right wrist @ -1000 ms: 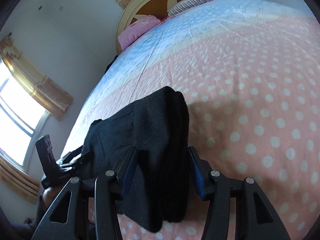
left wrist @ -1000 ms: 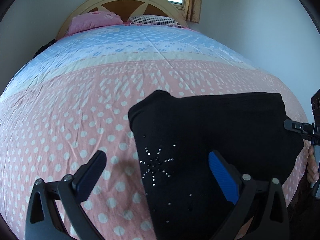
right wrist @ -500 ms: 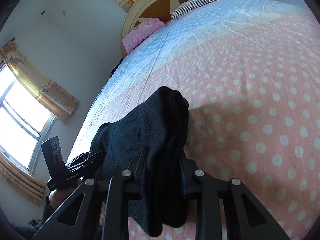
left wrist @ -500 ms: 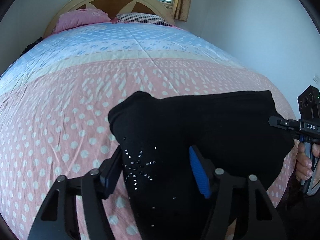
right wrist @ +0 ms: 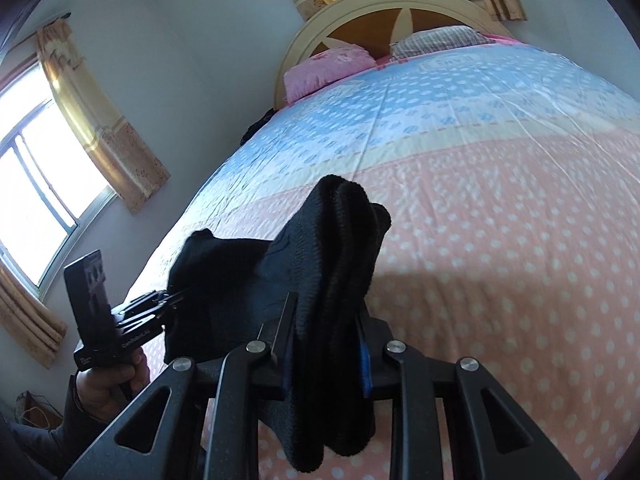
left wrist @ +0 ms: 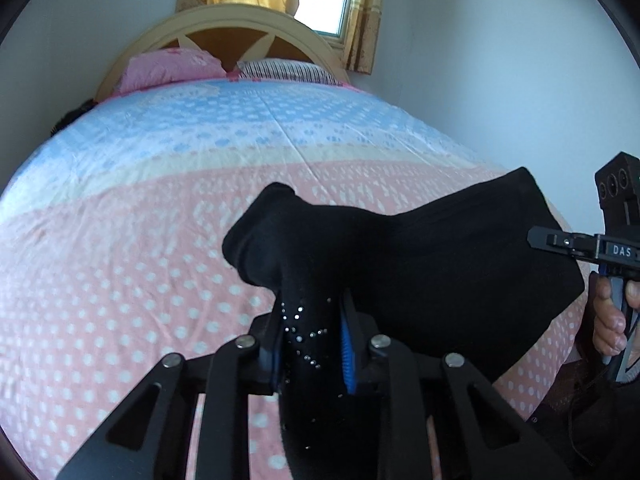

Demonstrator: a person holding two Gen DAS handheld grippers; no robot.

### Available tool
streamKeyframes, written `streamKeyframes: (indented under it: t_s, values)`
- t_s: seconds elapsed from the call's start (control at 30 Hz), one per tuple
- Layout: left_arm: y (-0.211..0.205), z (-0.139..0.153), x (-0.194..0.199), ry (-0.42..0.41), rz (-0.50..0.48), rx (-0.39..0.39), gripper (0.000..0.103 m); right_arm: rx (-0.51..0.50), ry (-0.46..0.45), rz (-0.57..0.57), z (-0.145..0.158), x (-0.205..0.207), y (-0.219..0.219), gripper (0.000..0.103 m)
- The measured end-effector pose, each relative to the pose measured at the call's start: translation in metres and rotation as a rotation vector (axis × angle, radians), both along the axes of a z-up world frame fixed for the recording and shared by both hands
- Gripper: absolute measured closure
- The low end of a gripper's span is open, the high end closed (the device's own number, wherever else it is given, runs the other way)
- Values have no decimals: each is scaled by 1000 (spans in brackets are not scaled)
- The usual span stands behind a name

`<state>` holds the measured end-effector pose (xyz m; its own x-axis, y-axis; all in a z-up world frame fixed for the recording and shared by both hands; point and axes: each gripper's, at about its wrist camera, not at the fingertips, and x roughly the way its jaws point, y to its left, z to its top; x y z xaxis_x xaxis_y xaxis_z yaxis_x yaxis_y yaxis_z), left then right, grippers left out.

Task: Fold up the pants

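The black pants [left wrist: 420, 264], folded into a thick bundle with a rhinestone star, hang between both grippers above the bed. My left gripper [left wrist: 310, 344] is shut on the end with the star. My right gripper [right wrist: 326, 340] is shut on the other, ribbed end of the pants [right wrist: 332, 248]. The right gripper also shows in the left wrist view [left wrist: 560, 242] at the far right edge of the pants. The left gripper shows in the right wrist view [right wrist: 160, 304] at the lower left.
A bed with a pink, cream and blue dotted quilt [left wrist: 160, 208] fills the view below. A pink pillow [left wrist: 172, 68] and a striped pillow [left wrist: 284, 70] lie by the rounded headboard [left wrist: 244, 28]. White walls and curtained windows [right wrist: 44, 172] surround it.
Both grippers closed on the ends of the pants and lifted the bundle off the quilt. The cameras now look higher, toward the headboard.
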<state>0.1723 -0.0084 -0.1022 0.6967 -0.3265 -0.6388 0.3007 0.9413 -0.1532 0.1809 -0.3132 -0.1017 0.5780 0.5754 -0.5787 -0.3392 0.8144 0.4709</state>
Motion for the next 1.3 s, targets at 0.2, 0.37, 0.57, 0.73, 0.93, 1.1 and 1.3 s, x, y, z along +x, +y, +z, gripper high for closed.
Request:
streamKeyframes:
  t_s: [0.2,0.37,0.57,0.73,0.93,1.1,1.3]
  values:
    - [43,21,-11,-41,85,31,80,-28,-6,122,8,39,63,78]
    - [84,26,-18,-42,180,73,81,-45,-8,237,9,68,128,78]
    - [130,25,-28,-31,292,105,82,-32,-9,339,5,87,194,78]
    - [157,20,-37,-21,357,134,82,-8,8,387,-2,97,233,78]
    - [183,9,-43,1,413,137,82,-1,38,416,-14,106,266,78]
    - [198,0,-38,25,432,125,83,-2,67,413,-27,113,278,78]
    - [202,-8,-33,41,448,127,89,1,101,404,-41,124,278,78]
